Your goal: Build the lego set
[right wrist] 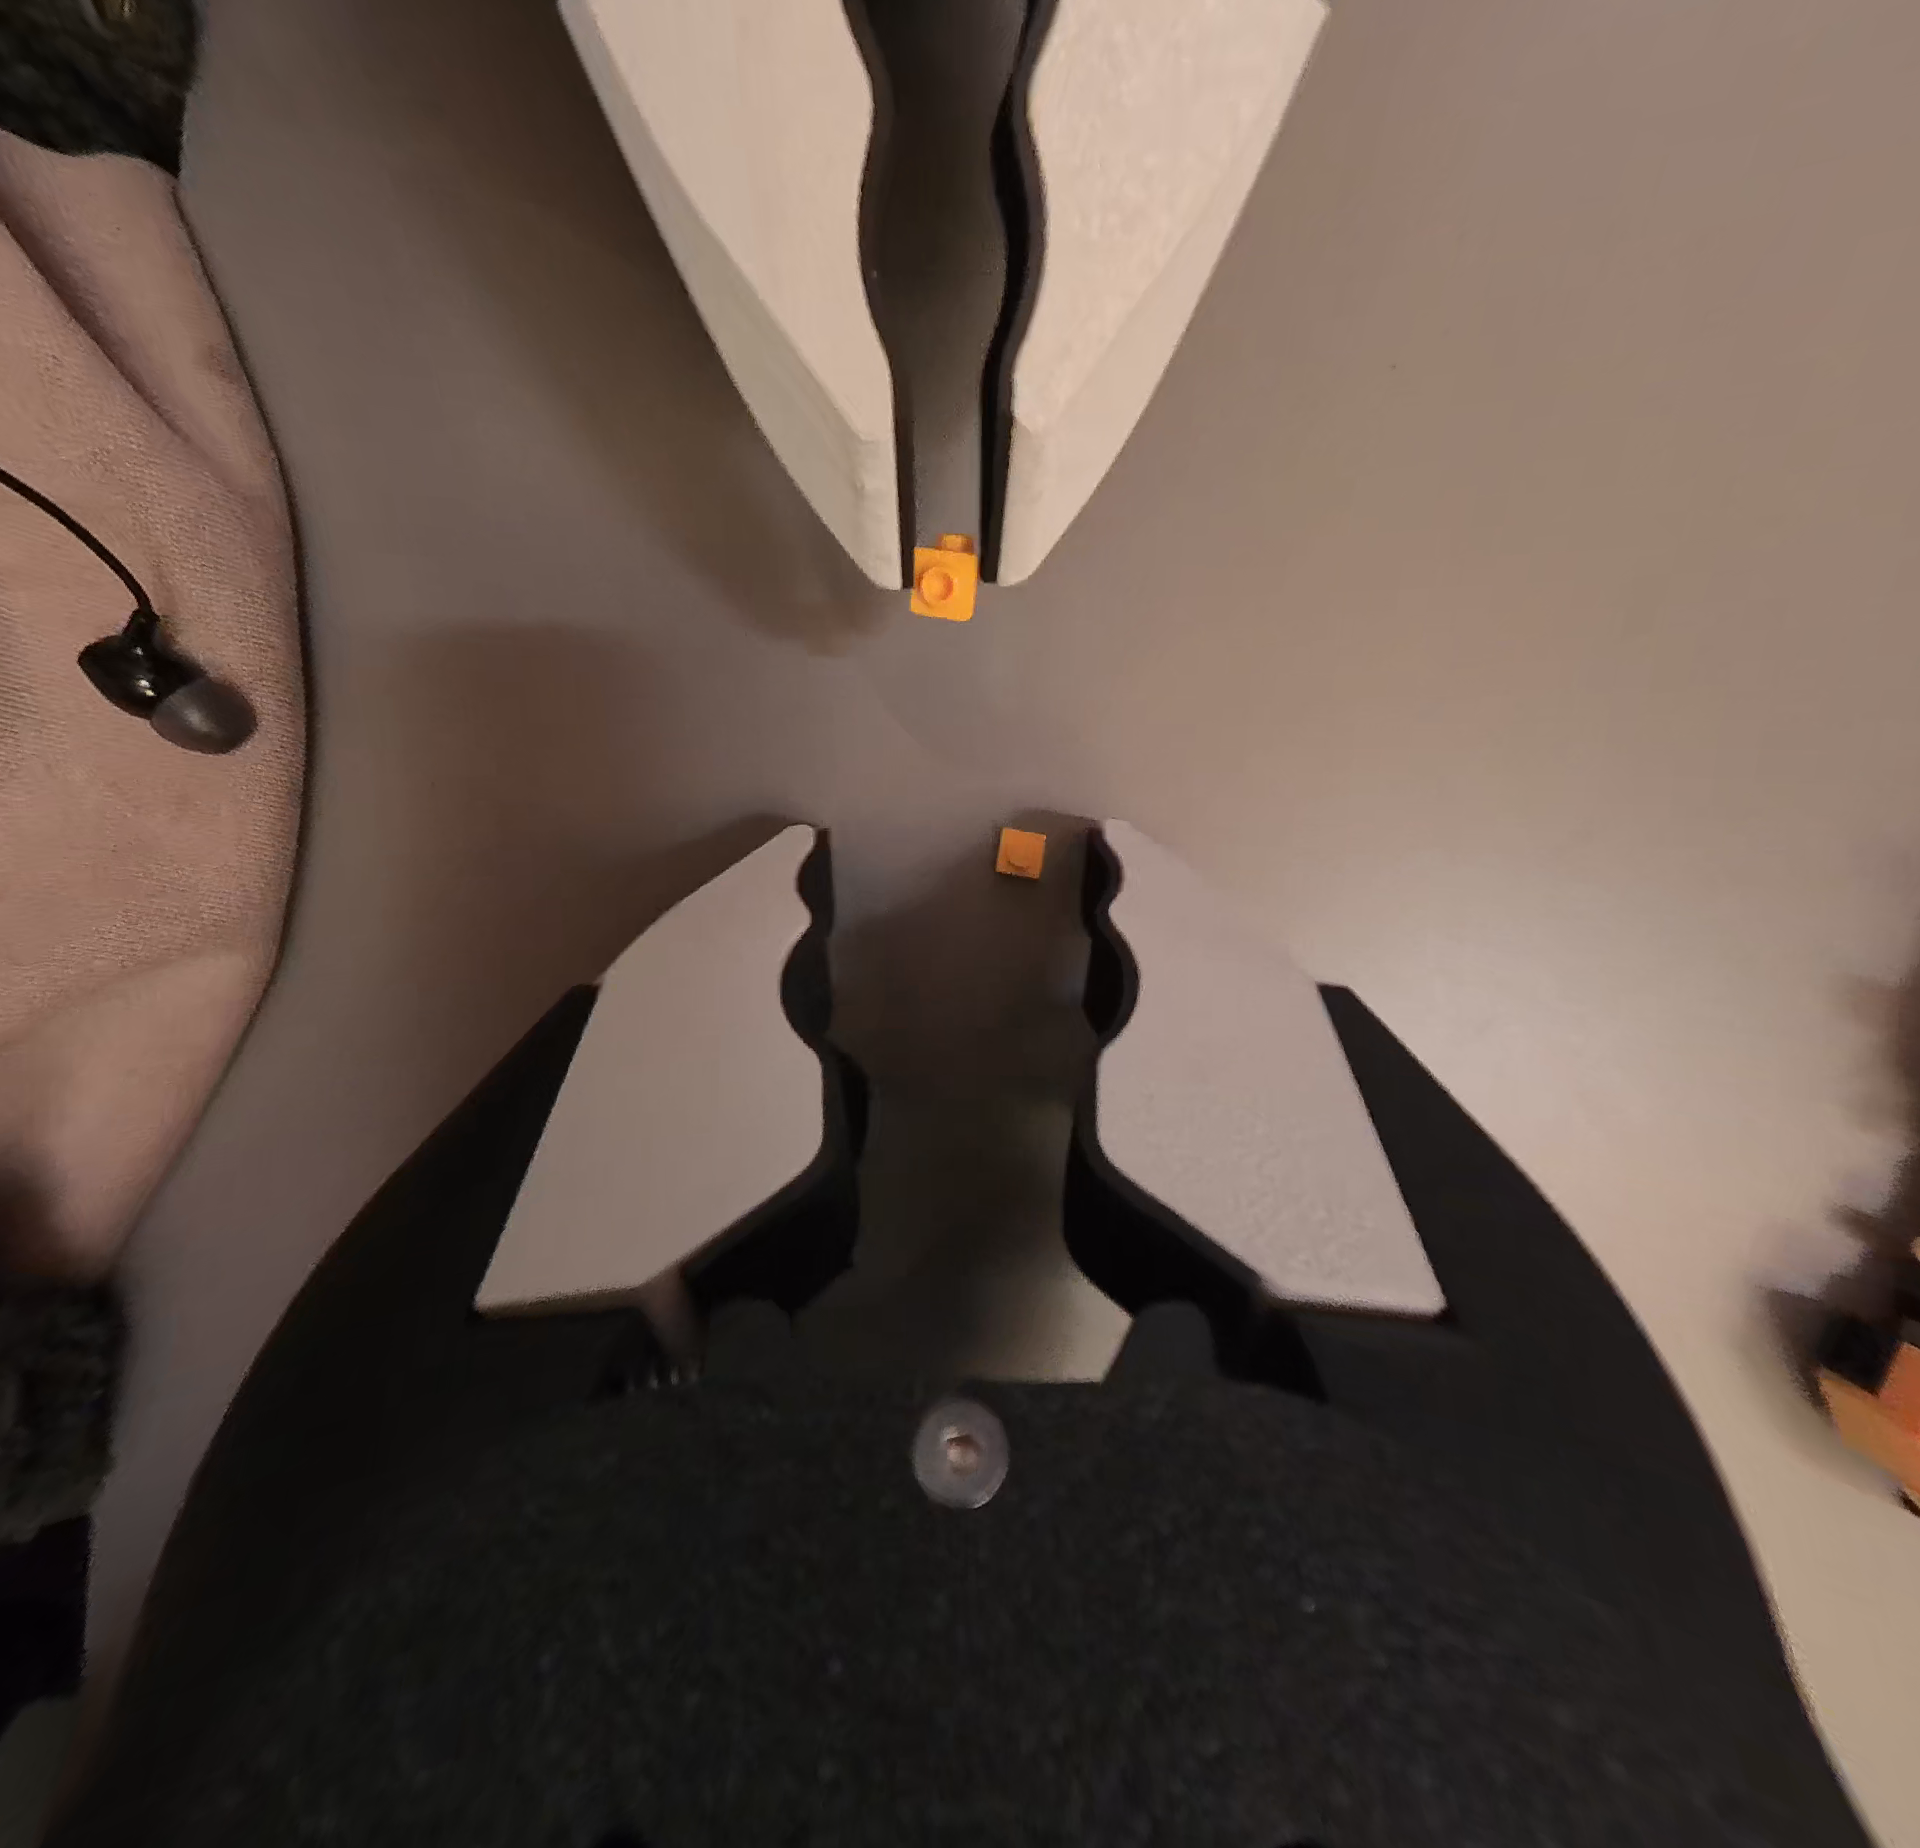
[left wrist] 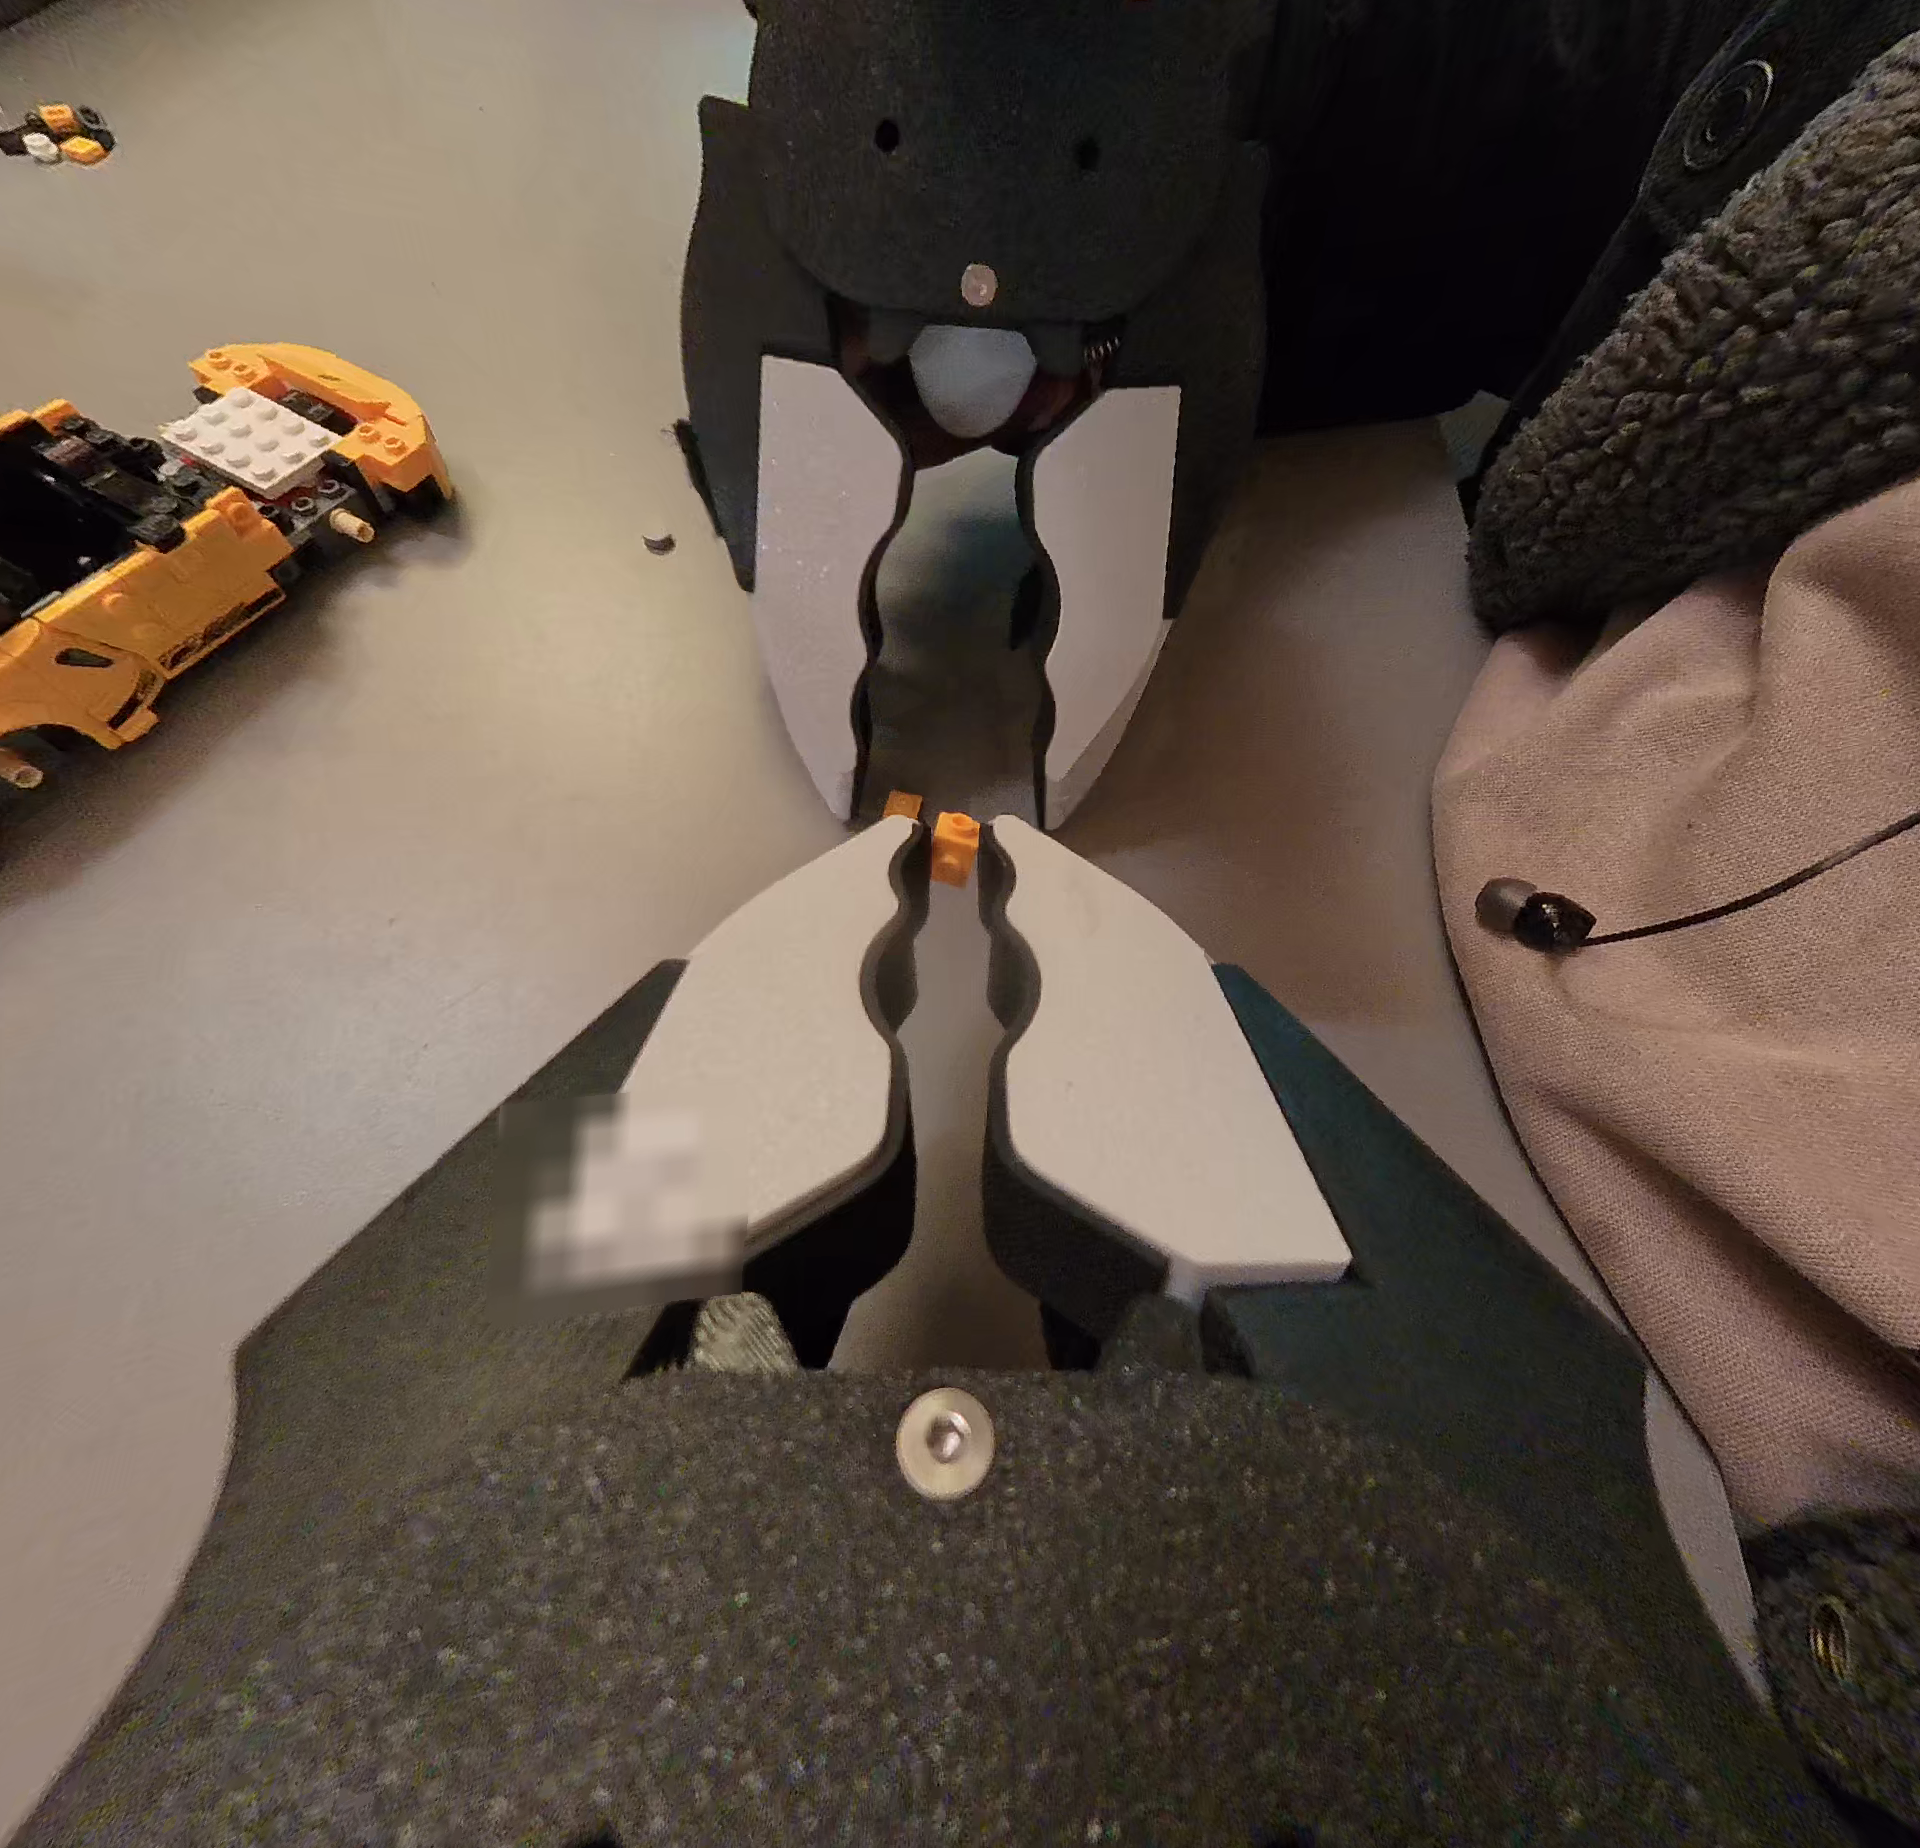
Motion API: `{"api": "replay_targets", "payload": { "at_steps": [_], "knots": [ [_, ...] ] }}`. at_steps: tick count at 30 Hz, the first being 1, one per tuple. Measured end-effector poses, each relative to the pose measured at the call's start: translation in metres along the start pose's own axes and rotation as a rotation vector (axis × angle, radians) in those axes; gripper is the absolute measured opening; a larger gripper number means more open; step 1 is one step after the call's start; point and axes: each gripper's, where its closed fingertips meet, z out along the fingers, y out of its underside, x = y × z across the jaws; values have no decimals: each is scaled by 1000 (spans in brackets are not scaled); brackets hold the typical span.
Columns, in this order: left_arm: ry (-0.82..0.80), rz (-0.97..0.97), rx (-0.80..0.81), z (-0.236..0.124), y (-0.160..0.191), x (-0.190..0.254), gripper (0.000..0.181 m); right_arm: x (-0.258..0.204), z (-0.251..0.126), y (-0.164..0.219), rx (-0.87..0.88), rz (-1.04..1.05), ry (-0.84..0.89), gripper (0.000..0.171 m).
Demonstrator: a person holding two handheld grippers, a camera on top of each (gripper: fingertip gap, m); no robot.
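Left wrist view: left gripper [left wrist: 951, 842] clenched on small orange square plastic brick with side stud [left wrist: 955, 846], pinched at the tips. Second small orange brick [left wrist: 902, 804] lies on the grey table [left wrist: 416, 915] just ahead-left, at the right gripper's [left wrist: 951, 811] tips. Part-built orange-and-black lego car [left wrist: 197, 541] far left.

Right wrist view: right gripper [right wrist: 956, 853] released, loose brick [right wrist: 1021, 852] between its tips, nearer the right finger [right wrist: 1195, 1019]. Held brick [right wrist: 943, 583] straight ahead, stud facing here.

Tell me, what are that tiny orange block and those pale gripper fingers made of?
The orange block looks like smooth, slightly glossy moulded plastic: crisp edges, a round stud. The left gripper clamps it; its pale fingers look matte, faintly grainy, probably printed plastic, with dark wavy liners, possibly rubber. The table looks smooth, matte grey.
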Motion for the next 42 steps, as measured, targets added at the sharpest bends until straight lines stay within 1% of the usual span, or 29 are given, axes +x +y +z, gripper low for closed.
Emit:
{"api": "replay_targets", "payload": {
  "at_steps": [3, 5, 8, 10, 12, 16, 19, 24, 26, 33, 36, 39, 42],
  "knots": [
    [-3, 0, 0, 0, 0, 0, 8, 5, -1, 0, 1, 32, 14, 60],
    [-6, -2, 7, -1, -1, -1, 8, 6, -5, -10, 70, 11, 29, 53],
    [-10, -8, 37, -4, -5, -3, 8, 9, -26, -44, 280, -26, 71, 35],
    [-6, -14, 71, -7, -11, -3, 8, 12, -38, -53, 354, -56, 108, 24],
    [1, -27, 116, -11, -17, -3, 8, 14, -43, -55, 372, -82, 138, 17],
    [5, -26, 184, -17, -28, -3, 8, 6, -40, -59, 382, -97, 112, 16],
    [7, -24, 181, -16, -27, -2, 8, 3, -42, -64, 407, -98, 100, 15],
    [9, -10, 167, -15, -26, 0, 8, 3, -40, -63, 395, -102, 107, 12],
    [-11, -4, 158, -14, -25, -2, 8, 4, -40, -62, 384, -94, 102, 7],
    [-37, 10, 133, -12, -22, -4, 8, 6, -37, -60, 382, -79, 101, 7],
    [-44, 16, 153, -15, -25, -6, 8, 7, -41, -60, 426, -60, 74, 7],
    [-45, 16, 188, -19, -30, -6, 12, 7, -53, -66, 527, -14, 9, 7],
    [-44, 24, 200, -19, -32, -5, 12, 3, -60, -71, 585, 2, -34, 7]
  ]
}}
